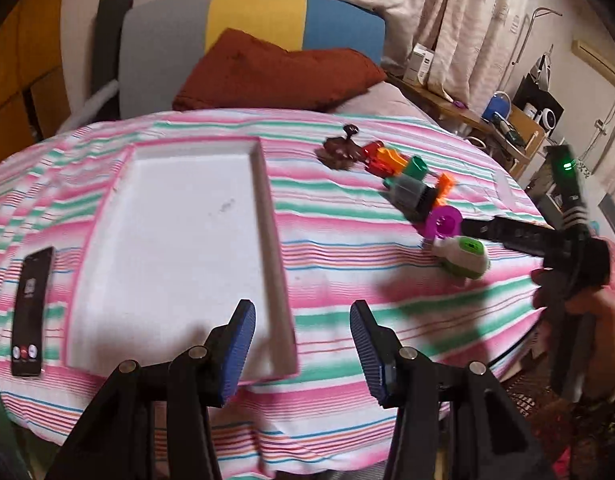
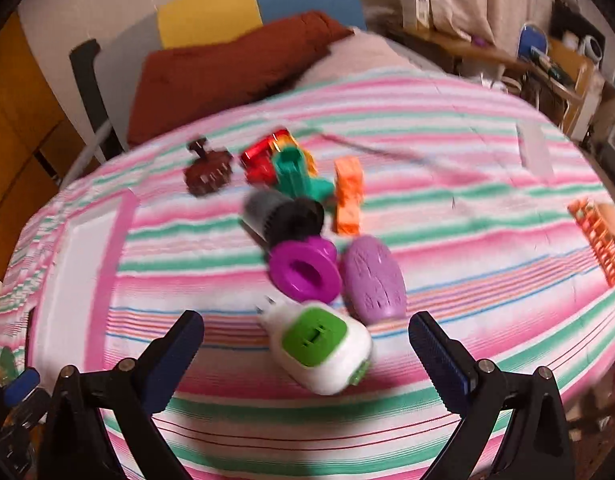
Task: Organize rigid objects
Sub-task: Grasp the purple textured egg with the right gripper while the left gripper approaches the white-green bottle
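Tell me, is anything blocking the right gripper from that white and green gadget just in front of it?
Nothing visible does. The right gripper is open, and the white and green gadget lies just ahead of its fingers with only striped cloth around. The purple ring and lilac oval lie beyond it.

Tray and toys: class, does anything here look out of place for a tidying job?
Yes. The white tray holds nothing, while the toys lie jumbled on the striped cloth beside it. A phone also lies left of the tray.

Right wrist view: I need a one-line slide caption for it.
Open right gripper above a white-and-green plastic plug-in device, beside a purple plastic spool on the striped cloth.
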The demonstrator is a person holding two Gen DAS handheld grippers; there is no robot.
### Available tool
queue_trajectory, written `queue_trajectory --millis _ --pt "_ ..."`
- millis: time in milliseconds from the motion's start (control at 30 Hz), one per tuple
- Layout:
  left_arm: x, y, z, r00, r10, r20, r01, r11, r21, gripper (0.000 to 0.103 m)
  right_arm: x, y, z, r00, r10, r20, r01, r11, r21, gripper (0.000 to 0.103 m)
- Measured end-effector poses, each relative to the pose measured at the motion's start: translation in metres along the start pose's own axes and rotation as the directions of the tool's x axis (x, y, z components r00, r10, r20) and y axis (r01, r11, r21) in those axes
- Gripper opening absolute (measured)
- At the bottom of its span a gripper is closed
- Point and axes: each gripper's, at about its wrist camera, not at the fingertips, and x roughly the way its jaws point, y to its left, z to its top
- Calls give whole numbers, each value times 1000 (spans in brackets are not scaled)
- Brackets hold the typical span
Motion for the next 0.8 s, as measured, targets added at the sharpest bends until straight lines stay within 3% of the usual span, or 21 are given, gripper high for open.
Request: queue_trajectory --millis 100,167,233,300,367,433,467,533,633,733,800 --pt "2 -5 -4 1000 14 -12 -14 1000 24 50 15 9 -7 991 103 -91 -104 995 -10 103" --pt "3 -2 -5 1000 -14 -18 14 1000 5 50 11 22 -9 983 165 -87 -170 983 -64 103" --pt "3 1 -5 999 -48 -18 47 999 -26 50 3 33 -11 948 304 -93 -313 945 -96 103" --pt "5 3 -4 995 -97 -33 96 994 -47 50 -8 30 -9 931 363 -49 -366 928 -74 103" --pt "9 2 -3 989 -137 -54 134 989 -64 50 -25 12 -1 938 339 73 -338 941 -27 103" --pt "10 -1 -3 989 -135 -58 132 990 -58 52 -40 -16 9 958 213 192 -232 970 79 103" --pt "9 -4 -2 989 -136 -56 133 990 -49 53 -42 -28 15 971 131 199 -159 978 135 103" --pt "13 -11 -1 986 -154 -68 151 988 -41 60 -35 -50 26 986 -11 167 -24 979 203 103" --pt "18 -23 1 977 -190 -96 188 982 -30 62 -8 -66 32 991 -110 81 94 979 179 101" --pt "27 -34 3 969 -212 -129 211 977 -21 62 16 -64 30 994 -104 -19 106 985 137 84" --pt "33 -39 4 964 -223 -146 221 975 -35 62 24 -59 29 992 -113 -49 117 987 106 82"
